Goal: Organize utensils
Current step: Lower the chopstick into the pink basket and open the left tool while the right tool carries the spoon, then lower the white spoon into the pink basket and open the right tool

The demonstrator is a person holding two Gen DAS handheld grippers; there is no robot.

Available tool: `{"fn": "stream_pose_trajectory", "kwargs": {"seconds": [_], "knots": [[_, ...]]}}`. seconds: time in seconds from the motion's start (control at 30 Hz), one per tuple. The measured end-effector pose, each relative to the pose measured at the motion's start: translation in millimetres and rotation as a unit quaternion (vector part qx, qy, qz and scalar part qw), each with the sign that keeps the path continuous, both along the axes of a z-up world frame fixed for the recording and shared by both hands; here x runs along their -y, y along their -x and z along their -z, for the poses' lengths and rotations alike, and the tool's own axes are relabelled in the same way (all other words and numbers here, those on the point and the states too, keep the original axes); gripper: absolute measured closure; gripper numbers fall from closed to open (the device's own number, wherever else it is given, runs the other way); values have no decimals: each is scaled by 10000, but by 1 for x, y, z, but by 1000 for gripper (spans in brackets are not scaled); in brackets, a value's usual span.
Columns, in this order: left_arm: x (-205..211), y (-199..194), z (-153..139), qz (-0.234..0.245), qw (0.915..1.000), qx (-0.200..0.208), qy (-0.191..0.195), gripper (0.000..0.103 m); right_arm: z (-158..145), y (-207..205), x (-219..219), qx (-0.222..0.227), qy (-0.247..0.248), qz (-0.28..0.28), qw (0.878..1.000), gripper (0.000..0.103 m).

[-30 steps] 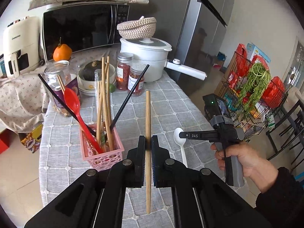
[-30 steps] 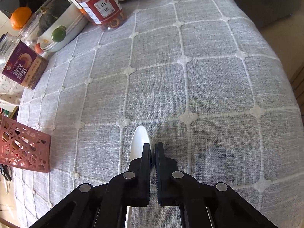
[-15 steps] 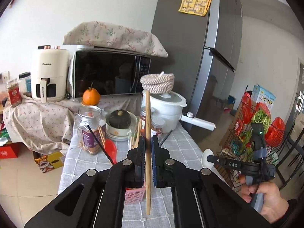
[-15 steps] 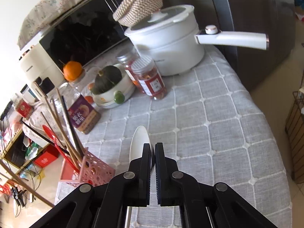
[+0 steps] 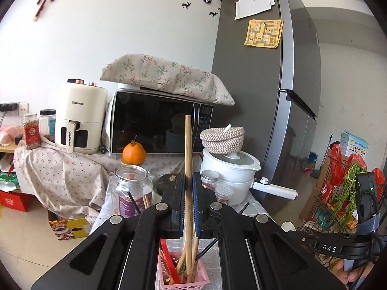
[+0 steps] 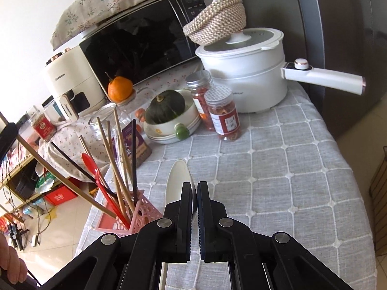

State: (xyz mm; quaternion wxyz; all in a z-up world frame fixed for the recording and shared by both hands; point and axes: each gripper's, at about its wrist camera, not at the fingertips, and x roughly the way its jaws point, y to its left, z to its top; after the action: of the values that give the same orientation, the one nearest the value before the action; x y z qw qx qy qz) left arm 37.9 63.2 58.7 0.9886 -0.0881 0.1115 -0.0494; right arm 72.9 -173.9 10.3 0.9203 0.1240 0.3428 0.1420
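Note:
My left gripper [image 5: 188, 183] is shut on a wooden chopstick [image 5: 188, 145] held upright, its lower end over the pink utensil basket [image 5: 200, 279] that holds several chopsticks and a red spoon. My right gripper [image 6: 194, 188] is shut on a white spoon [image 6: 177, 181], bowl forward, held above the grey tablecloth. In the right wrist view the pink basket [image 6: 142, 213] stands to the left with wooden and black chopsticks and a red spoon [image 6: 93, 169]; the held chopstick [image 6: 60, 178] crosses at far left.
White pot [image 6: 244, 72] with long handle, two red-labelled jars [image 6: 223, 112], a bowl with a dark squash [image 6: 167, 107], a glass jar [image 5: 129, 188], orange [image 5: 134, 153], microwave [image 5: 157, 125] and air fryer [image 5: 81, 118] crowd the table's back. A wire rack [image 5: 338, 200] stands right.
Both grippers rose from the table and tilted up. The left one carried the chopstick over the pink basket; the right one lifted the white spoon off the cloth.

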Motion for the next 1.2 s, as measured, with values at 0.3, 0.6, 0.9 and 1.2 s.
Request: {"fn": "stream_pose_trajectory", "kwargs": {"seconds": [0.3, 0.6, 0.9, 1.2], "knots": [[9, -36, 40, 14, 9986, -522, -123, 97, -3, 1, -9, 184, 82, 4, 9998, 100], [3, -62, 59, 256, 9883, -1483, 239, 94, -1, 0, -19, 315, 111, 47, 9994, 100], [-19, -40, 46, 197, 9783, -2035, 326, 48, -13, 2, -39, 812, 98, 265, 9963, 100], [-59, -34, 72, -161, 9475, -3180, 303, 40, -20, -1, -83, 1504, 248, 752, 9854, 100]]}}
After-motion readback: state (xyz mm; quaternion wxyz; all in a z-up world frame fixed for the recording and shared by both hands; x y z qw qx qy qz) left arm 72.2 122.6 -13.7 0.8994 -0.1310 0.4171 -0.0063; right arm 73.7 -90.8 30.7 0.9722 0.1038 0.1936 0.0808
